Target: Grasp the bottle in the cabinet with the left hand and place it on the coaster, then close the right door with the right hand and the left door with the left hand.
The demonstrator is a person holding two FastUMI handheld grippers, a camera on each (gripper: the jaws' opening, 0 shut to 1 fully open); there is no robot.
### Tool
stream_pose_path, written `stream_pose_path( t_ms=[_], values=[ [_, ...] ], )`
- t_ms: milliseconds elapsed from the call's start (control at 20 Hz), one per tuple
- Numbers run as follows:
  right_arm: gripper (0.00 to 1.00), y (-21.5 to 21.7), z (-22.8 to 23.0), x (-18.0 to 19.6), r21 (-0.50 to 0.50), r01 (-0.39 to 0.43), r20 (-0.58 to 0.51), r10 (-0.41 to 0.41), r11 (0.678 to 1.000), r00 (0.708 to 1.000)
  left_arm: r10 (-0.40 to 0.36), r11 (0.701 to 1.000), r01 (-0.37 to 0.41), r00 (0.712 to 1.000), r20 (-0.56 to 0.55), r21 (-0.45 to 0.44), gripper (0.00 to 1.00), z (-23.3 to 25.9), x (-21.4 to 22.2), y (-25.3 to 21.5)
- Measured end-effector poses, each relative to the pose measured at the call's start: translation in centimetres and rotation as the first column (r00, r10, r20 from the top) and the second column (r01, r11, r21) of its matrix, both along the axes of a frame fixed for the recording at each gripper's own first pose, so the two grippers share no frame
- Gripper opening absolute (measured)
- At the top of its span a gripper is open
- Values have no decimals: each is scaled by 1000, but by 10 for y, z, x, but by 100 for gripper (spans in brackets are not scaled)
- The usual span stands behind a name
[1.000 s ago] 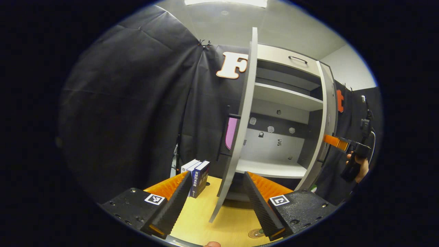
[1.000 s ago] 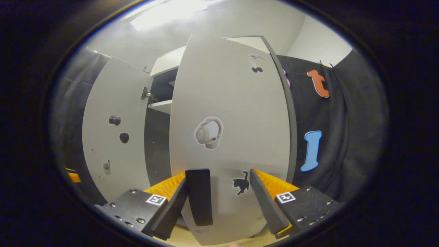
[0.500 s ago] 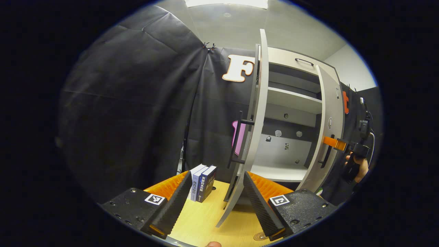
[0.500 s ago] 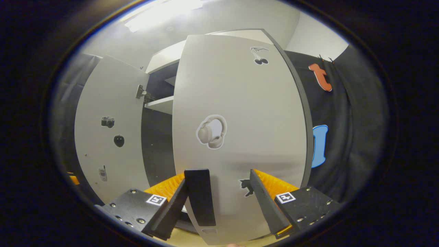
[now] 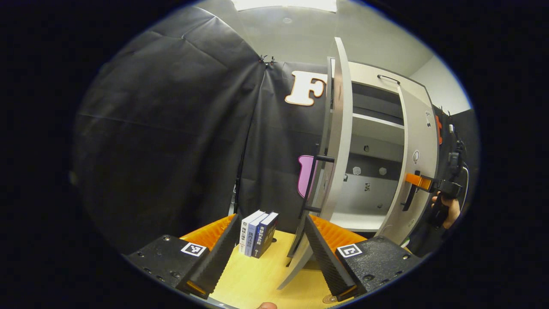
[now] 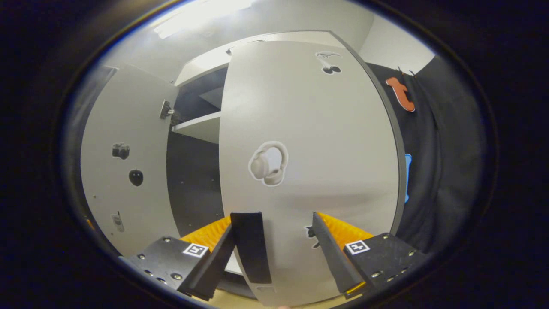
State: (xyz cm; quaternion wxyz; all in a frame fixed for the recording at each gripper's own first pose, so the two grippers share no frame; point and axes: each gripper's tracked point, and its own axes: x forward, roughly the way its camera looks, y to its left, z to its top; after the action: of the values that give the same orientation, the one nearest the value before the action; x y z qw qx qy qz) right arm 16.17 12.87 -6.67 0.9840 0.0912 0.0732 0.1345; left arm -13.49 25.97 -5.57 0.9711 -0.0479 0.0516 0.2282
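Grey laminate is facing the right gripper view: the right door (image 6: 326,141) of the cabinet (image 5: 369,75) is standing partly swung in, with a headphone sticker (image 6: 268,164) at its middle. The right gripper (image 6: 274,221) is hovering with its fingers spread wide; the door's black handle (image 6: 254,246) is rising between them at about 6 o'clock, just beside the finger at 7 o'clock, and the other finger is not pressing on it. At 9 o'clock the inner face of the left door (image 6: 128,189) is showing, carrying a small camera sticker (image 6: 121,151), with a shelf (image 6: 199,126) between the two doors. In the left gripper view, the left gripper (image 5: 271,219) is hanging above the wooden table (image 5: 257,279), its fingers likewise spread and pinching nothing. The left door is standing nearly edge-on at 12 o'clock from the fingers, its bottom edge passing between the fingertips. Three books (image 5: 258,234) are standing upright on the table at 11 o'clock, near the door. At 3 o'clock a hand (image 5: 448,210) is holding the other tool against the right door's handle. A sliver of the coaster (image 5: 329,299) is lying at the table's near edge, at 5 o'clock, under one finger; whether anything is standing on it I cannot tell.
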Motion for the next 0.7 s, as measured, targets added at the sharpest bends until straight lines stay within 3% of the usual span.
stream_pose_path(
  t_ms=[100,200,350,400,500,550,600,700],
  values=[
    [100,1,-1,3,-5,24,7,-24,1000,1000,2,1000,-2,1000,-4,4,90,1,0,3],
    [100,2,-2,6,-10,48,14,-48,999,999,8,1000,-8,1000,-9,15,95,1,-2,8],
    [97,3,-4,11,-17,82,24,-82,996,996,20,999,-20,1000,-5,26,90,5,-2,15],
    [97,3,-5,12,-19,91,25,-91,996,996,22,999,-22,1000,-3,28,95,6,-2,16],
    [97,4,-6,16,-25,107,30,-107,994,994,24,999,-24,1000,3,34,95,10,0,19],
    [100,4,-6,19,-28,113,31,-112,993,993,28,999,-28,1000,7,40,90,13,2,21],
    [97,5,-6,22,-32,117,31,-116,993,993,28,998,-28,1000,15,49,95,18,4,23],
    [100,7,-6,26,-37,122,34,-121,992,992,4,998,-5,1000,26,56,90,27,14,21]
  ],
)
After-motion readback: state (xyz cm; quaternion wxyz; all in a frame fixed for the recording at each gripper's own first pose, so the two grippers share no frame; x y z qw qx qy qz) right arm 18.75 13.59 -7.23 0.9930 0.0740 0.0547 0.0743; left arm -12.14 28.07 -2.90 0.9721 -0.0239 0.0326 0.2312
